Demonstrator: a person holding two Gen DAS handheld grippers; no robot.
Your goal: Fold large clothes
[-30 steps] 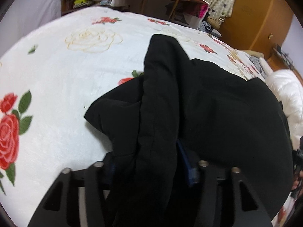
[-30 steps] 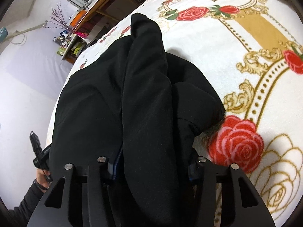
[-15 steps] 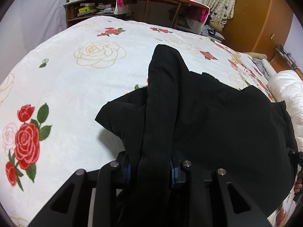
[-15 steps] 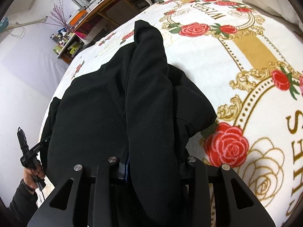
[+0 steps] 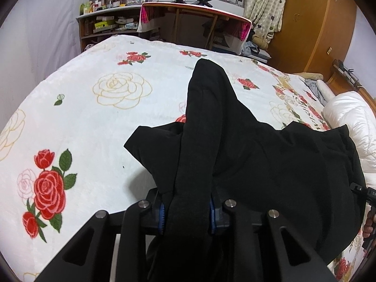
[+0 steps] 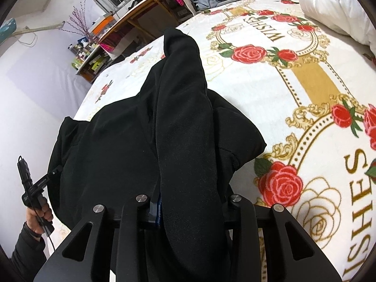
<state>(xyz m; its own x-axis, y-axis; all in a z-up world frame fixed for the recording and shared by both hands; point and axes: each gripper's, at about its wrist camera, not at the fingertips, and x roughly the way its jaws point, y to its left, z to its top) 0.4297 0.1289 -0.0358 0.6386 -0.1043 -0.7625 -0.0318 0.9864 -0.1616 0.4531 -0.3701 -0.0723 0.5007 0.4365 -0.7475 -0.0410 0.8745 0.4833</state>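
A large black garment (image 5: pixel 258 159) lies spread on a white blanket with roses (image 5: pixel 94 117). My left gripper (image 5: pixel 186 211) is shut on a thick fold of it, with the blue pads (image 5: pixel 161 213) pressed against the cloth on both sides. The fold runs forward as a long ridge to a point. In the right wrist view the same garment (image 6: pixel 122 145) fills the middle. My right gripper (image 6: pixel 190 208) is shut on another fold, raised off the blanket (image 6: pixel 305 82). At lower left a hand (image 6: pixel 37 213) holds the other gripper's handle.
A white duvet (image 5: pixel 347 122) is bunched at the bed's right side. Beyond the bed stand a wooden desk (image 5: pixel 195 9), a cluttered shelf (image 5: pixel 105 21) and a wooden wardrobe (image 5: pixel 317 23). A pale wall (image 6: pixel 35 82) runs along the bed's far side.
Both grippers have closed on folds of the black garment and risen. The held cloth has lifted off the blanket, and more of the bed and room shows.
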